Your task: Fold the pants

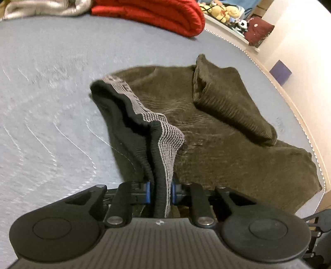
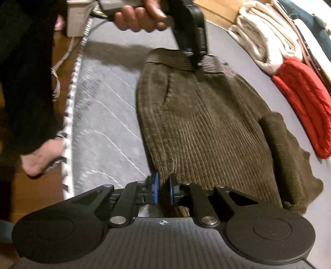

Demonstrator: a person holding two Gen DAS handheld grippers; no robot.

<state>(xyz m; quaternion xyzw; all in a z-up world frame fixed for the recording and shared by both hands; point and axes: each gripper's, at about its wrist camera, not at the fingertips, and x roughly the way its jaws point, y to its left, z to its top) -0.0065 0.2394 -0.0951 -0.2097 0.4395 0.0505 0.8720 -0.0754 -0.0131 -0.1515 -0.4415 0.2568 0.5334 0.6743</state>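
Pants [image 2: 206, 128]: olive-brown corduroy, ribs running lengthwise, spread across the grey-blue mattress [image 1: 51, 82], near its piped edge.
Waistband [image 1: 144, 115]: grey-and-black striped elastic, black lining showing inside, lifted off the bed and bunched into a ridge.
Leg section [image 1: 231, 103]: doubled back over the rest of the fabric, lying as a thick roll on top.
Pocket slit [image 2: 168, 89]: visible just below the waistband in the right wrist view.
Left gripper [image 1: 161, 191]: clamped tight on the waistband, blue pads [image 1: 147, 192] pressing both sides of the elastic.
Same gripper from the other side [image 2: 191, 54]: hanging over the far end of the pants, biting the striped band, held in a bare hand [image 2: 140, 18].
Right gripper [image 2: 163, 191]: pinching a fold of corduroy at the near edge of the pants, fabric squeezed between the blue pads [image 2: 156, 189].
Fabric between the two grips: draped, slightly slack, wrinkled across the seat.
Red blanket [image 1: 157, 14]: folded, at the far side of the bed.
White towels [image 2: 266, 39]: stacked beside the red blanket.
Plush toys [image 1: 223, 12]: on a shelf beyond the mattress.
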